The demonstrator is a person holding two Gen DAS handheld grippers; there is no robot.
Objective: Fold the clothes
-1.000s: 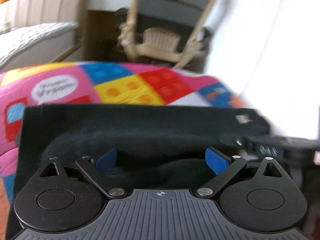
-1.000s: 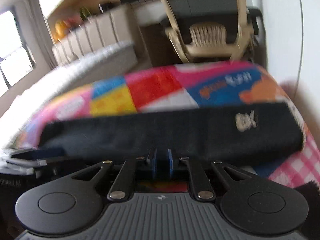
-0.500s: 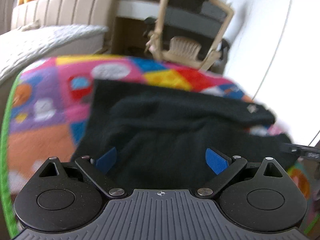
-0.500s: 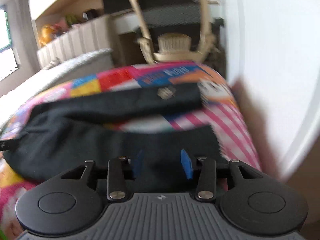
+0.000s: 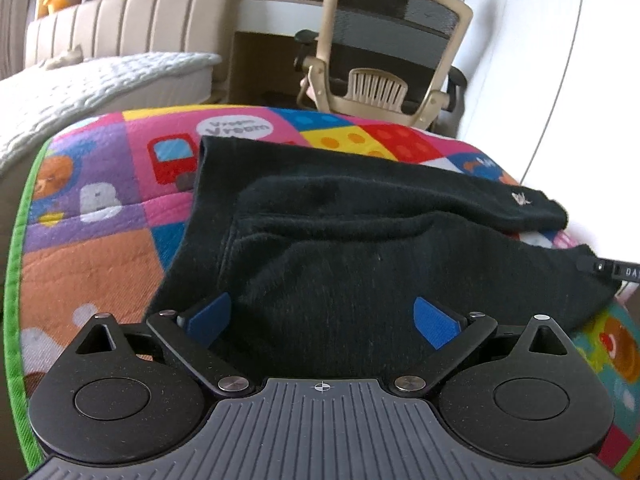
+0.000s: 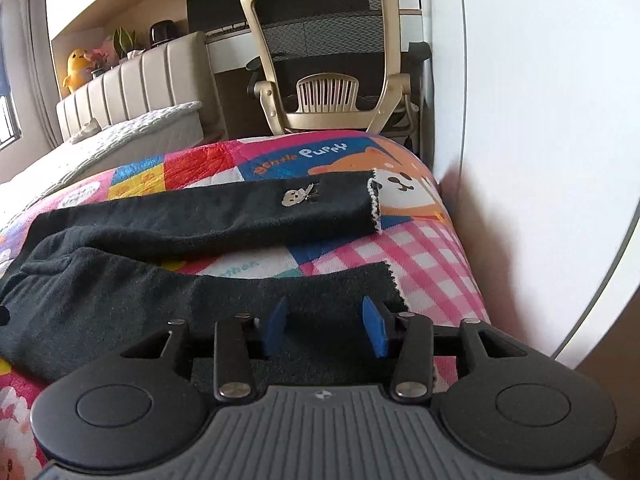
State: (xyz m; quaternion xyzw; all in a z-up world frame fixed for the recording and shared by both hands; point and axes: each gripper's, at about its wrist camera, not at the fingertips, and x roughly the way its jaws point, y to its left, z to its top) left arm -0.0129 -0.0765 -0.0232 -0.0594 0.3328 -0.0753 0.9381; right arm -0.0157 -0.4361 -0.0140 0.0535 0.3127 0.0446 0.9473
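Observation:
Black trousers (image 5: 360, 248) lie folded lengthwise on a colourful play mat (image 5: 92, 248). The far leg, with a small white logo (image 6: 298, 197), lies straight. The near leg (image 6: 352, 284) lies in front of it, with a strip of mat between them. My left gripper (image 5: 320, 316) hovers open over the waist end, its blue pads wide apart. My right gripper (image 6: 324, 326) is over the near leg's hem. Its jaws are opening, with the cloth below them and the pads clear of it.
The mat (image 6: 420, 248) ends at a white wall (image 6: 540, 120) on the right. A beige office chair (image 5: 384, 52) stands behind the mat at a desk. A bed with a white quilt (image 5: 100, 76) is at the back left.
The right gripper was shut on the trouser edge and has opened and let it go. Both grippers drew back across the mat, and the near leg now lies flat. The left stayed open.

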